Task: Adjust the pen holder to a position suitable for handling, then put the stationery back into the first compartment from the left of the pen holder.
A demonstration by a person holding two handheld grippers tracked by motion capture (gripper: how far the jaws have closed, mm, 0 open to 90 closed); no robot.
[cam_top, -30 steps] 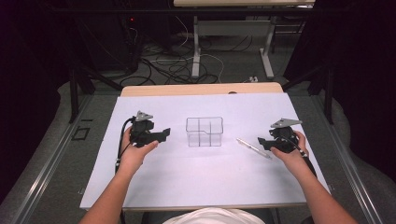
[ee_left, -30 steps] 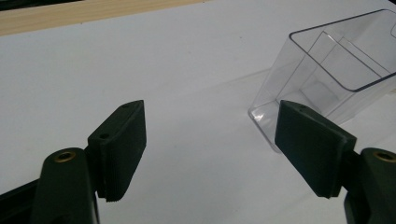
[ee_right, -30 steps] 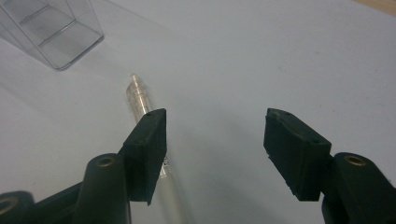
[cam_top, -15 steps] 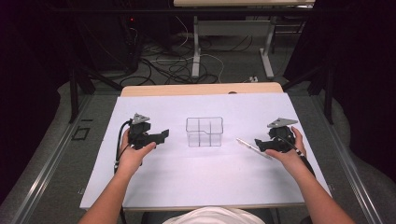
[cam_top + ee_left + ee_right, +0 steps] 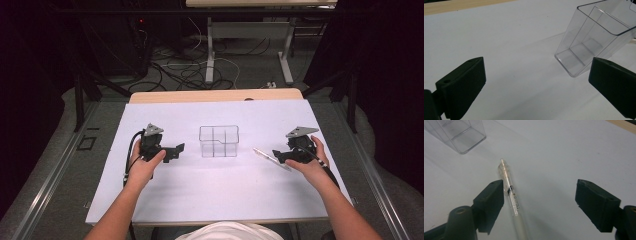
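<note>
A clear plastic organizer box is standing upright near the middle of the white table, somewhat closer to the far edge than the near one; thin inner walls are dividing it into compartments, all open at the top. A clear-barrelled pen is lying flat on the table toward the right edge, apart from the box, angling with one end pointing toward the box.

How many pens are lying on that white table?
1. The pen lies on the white table, right of the clear box, between the open jaws of the right hand-held gripper. The box looks empty.
</note>
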